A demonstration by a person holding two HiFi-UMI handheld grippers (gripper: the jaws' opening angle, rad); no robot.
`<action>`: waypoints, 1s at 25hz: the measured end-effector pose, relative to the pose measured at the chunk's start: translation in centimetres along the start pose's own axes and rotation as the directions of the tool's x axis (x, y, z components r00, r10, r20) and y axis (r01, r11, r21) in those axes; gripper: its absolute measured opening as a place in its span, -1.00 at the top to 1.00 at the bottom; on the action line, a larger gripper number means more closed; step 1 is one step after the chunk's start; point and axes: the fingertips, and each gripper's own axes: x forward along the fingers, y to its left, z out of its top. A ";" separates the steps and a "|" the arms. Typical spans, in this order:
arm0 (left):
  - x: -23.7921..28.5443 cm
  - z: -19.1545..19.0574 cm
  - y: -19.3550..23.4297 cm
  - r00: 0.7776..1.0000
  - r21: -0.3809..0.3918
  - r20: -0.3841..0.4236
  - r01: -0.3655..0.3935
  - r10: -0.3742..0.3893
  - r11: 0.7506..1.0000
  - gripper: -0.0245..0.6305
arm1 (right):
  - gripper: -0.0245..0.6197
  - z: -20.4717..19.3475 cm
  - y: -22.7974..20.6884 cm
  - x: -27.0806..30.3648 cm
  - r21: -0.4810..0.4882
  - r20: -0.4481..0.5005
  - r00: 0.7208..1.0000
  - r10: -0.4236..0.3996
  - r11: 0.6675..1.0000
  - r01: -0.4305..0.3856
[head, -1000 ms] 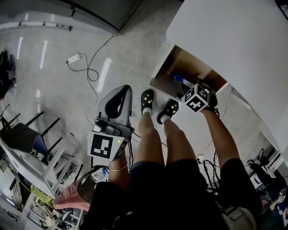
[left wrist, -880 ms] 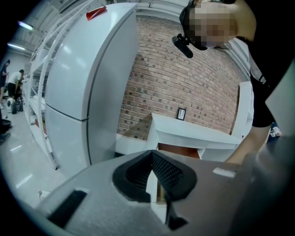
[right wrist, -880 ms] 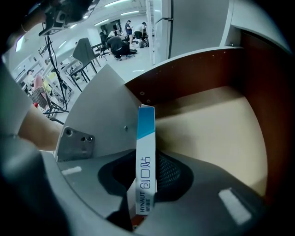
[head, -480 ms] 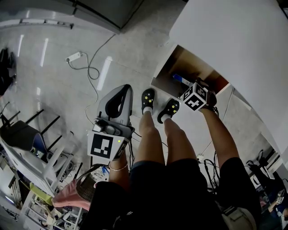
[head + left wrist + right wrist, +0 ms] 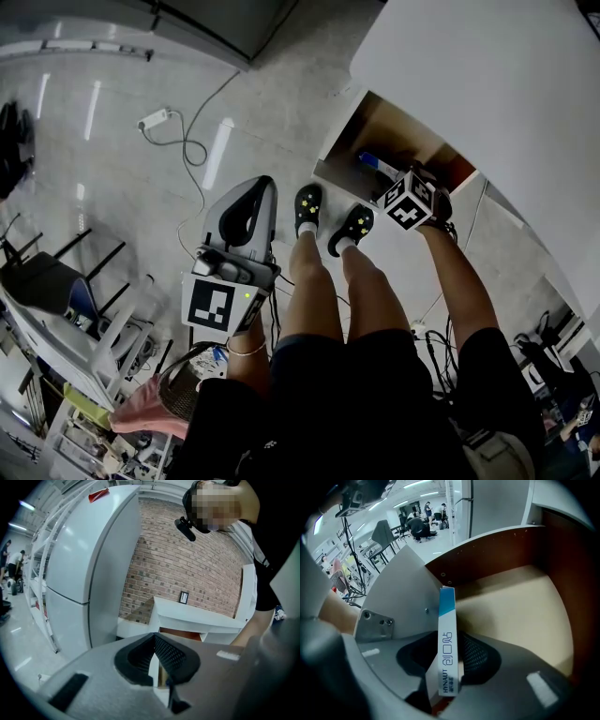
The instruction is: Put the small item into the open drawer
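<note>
HYNAUT box (image 5: 446, 639) (blue-tipped) loose between just-opened right tongs (image 5: 451, 652), above drawer (image 5: 525, 597), left tongs (image 5: 154, 660) clenched

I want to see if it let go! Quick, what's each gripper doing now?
Left gripper: closed, holding nothing.
Right gripper: jaws just opened; the small box stands loose between them, in the open drawer.

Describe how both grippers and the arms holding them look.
Left gripper and right gripper: grey shells, black mesh-textured pads, each carrying a white cube with black square markers. Arms are uncovered; a thin bracelet circles the left wrist.
</note>
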 end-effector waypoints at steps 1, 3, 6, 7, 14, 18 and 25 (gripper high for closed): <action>0.0 0.0 0.0 1.000 0.002 0.001 0.001 -0.001 1.000 0.92 | 0.47 0.1 -0.1 -0.1 0.002 0.004 1.000 -0.004 1.000 0.004; 0.1 0.1 0.1 1.000 0.004 0.004 0.002 -0.002 1.000 0.92 | 0.46 0.1 -0.2 -0.1 0.004 0.007 1.000 -0.007 1.000 0.007; 0.2 0.0 0.1 1.000 0.008 0.006 0.008 -0.008 1.000 0.92 | 0.43 0.3 0.0 -0.1 0.016 0.024 1.000 0.001 1.000 -0.002; 0.3 0.1 0.1 1.000 0.009 0.005 0.012 -0.012 1.000 0.92 | 0.43 0.6 0.0 -0.2 0.026 0.037 0.999 0.001 1.000 -0.002; 0.6 -0.1 0.4 1.000 0.016 0.003 0.029 -0.030 0.999 0.92 | 0.42 2.4 -0.5 -1.7 0.074 0.111 0.993 -0.028 0.997 0.019; 0.9 -0.2 0.9 0.999 0.020 0.002 0.037 -0.037 0.999 0.92 | 0.42 3.4 -1.0 -2.3 0.097 0.148 0.988 -0.052 0.995 0.038; -1.6 1.6 -2.0 0.997 0.045 0.012 0.070 -0.070 0.997 0.92 | 0.62 3.6 0.4 -8.1 0.168 0.230 0.963 -0.140 0.980 0.102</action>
